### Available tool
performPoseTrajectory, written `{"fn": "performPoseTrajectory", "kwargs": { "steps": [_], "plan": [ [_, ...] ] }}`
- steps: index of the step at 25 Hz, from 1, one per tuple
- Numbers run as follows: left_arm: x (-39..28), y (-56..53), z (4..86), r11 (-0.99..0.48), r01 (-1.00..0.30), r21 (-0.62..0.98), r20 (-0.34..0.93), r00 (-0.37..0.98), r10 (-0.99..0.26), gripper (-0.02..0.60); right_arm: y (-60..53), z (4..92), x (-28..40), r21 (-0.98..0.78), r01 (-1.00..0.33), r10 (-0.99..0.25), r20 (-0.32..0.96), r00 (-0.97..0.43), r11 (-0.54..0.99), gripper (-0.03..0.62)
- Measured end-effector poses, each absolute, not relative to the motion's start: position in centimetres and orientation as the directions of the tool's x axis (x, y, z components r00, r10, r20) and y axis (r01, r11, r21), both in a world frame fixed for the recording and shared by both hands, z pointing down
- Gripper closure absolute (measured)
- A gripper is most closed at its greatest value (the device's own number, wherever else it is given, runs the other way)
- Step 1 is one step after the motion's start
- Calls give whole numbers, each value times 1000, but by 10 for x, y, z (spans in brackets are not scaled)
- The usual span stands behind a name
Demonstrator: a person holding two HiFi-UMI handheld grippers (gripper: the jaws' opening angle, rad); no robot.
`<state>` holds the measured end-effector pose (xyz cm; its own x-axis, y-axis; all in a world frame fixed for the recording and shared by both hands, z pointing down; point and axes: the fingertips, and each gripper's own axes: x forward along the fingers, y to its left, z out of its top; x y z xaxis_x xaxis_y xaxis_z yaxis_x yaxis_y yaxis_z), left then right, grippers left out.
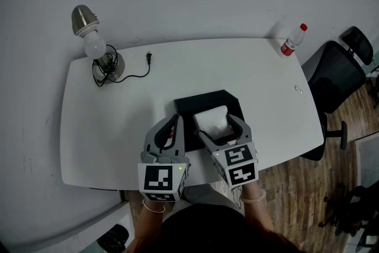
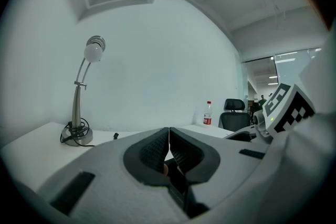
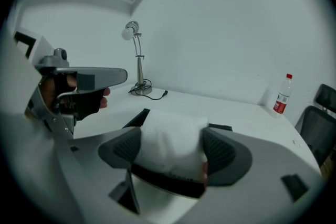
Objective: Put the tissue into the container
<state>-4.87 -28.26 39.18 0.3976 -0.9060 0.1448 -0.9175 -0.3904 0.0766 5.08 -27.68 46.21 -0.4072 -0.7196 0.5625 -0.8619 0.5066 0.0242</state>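
A white tissue pack (image 1: pixel 214 122) sits pinched between the jaws of my right gripper (image 1: pixel 218 127), over the open black container (image 1: pixel 207 105) near the table's front edge. In the right gripper view the tissue pack (image 3: pixel 170 144) fills the gap between both pads, with the container's black rim (image 3: pixel 137 117) showing just behind it. My left gripper (image 1: pixel 175 124) is to the left of the container, its jaws pressed together on nothing. The left gripper view shows its ribbed pads (image 2: pixel 157 148) meeting at a thin seam.
A silver desk lamp (image 1: pixel 95 44) with a coiled black cord (image 1: pixel 133 71) stands at the white table's (image 1: pixel 118 121) far left. A water bottle (image 1: pixel 292 39) with a red cap stands at the far right corner. A black office chair (image 1: pixel 340 71) is beside the table's right end.
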Motion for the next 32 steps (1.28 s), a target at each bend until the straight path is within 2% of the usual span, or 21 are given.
{"fn": "performPoseTrajectory", "kwargs": {
  "steps": [18, 32],
  "plan": [
    [-52, -288, 398, -374, -924, 84, 163, 383, -909, 554, -280, 484, 50, 6, -857, -629, 682, -374, 516, 204],
    [-53, -289, 397, -365, -927, 89, 158, 375, -913, 554, -280, 499, 49, 64, -831, -544, 784, -301, 552, 204]
  ]
}}
